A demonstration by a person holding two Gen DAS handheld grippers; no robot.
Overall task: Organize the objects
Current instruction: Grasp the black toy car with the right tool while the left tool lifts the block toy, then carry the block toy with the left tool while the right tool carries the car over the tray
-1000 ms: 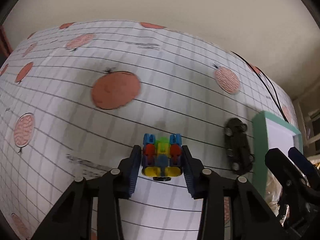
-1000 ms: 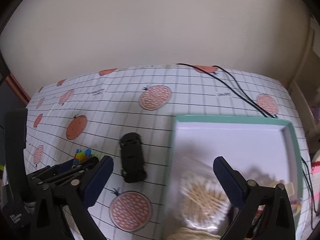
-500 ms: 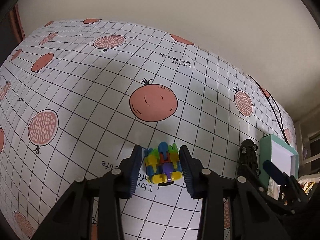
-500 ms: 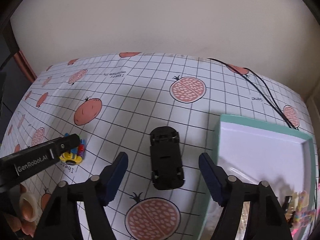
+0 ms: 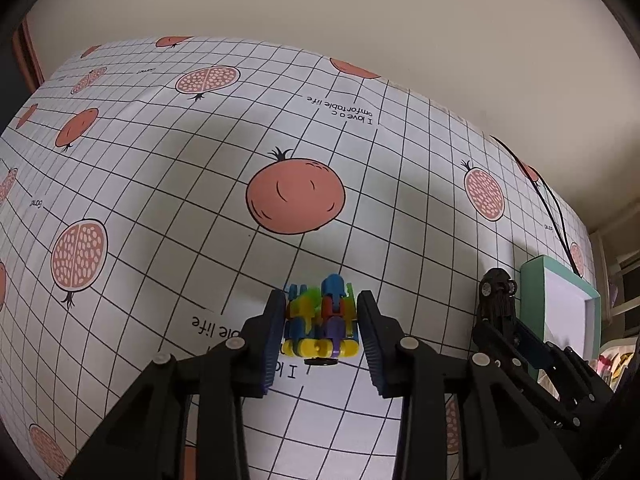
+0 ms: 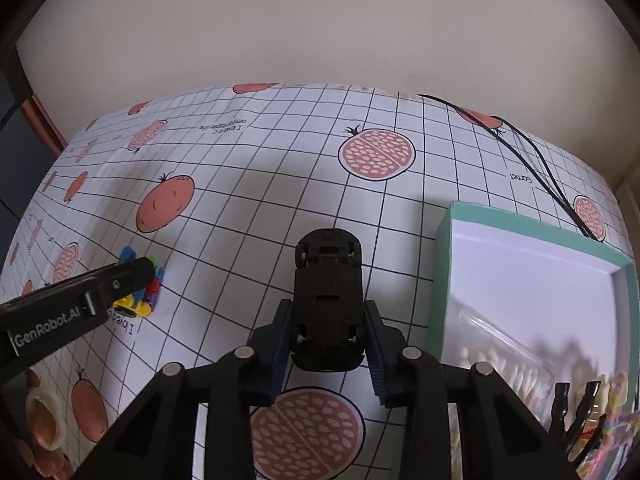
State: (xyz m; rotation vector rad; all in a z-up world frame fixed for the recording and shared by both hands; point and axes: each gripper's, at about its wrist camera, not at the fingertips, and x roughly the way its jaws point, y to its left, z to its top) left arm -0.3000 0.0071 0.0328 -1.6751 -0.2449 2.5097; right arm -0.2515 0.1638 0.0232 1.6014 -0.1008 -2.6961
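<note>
Two toys lie on the pomegranate-print cloth [image 6: 248, 200] left of the teal-rimmed white tray [image 6: 444, 240], which already holds a cotton-swab packet [image 6: 504, 356] and small oddments. The left gripper [image 5: 320, 326] clamps the multicoloured plastic block toy [image 5: 320, 316], farthest from the tray; the right gripper [image 6: 327, 334] squeezes the upturned black toy car [image 6: 328, 300] just beside it, so both transfers remain, I judge.

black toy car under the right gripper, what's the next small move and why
Probably lift the black toy car a little, then carry it right toward the teal box. The right gripper has its fingers against both sides of the car, which lies upside down on the tablecloth, beside the box.
</note>
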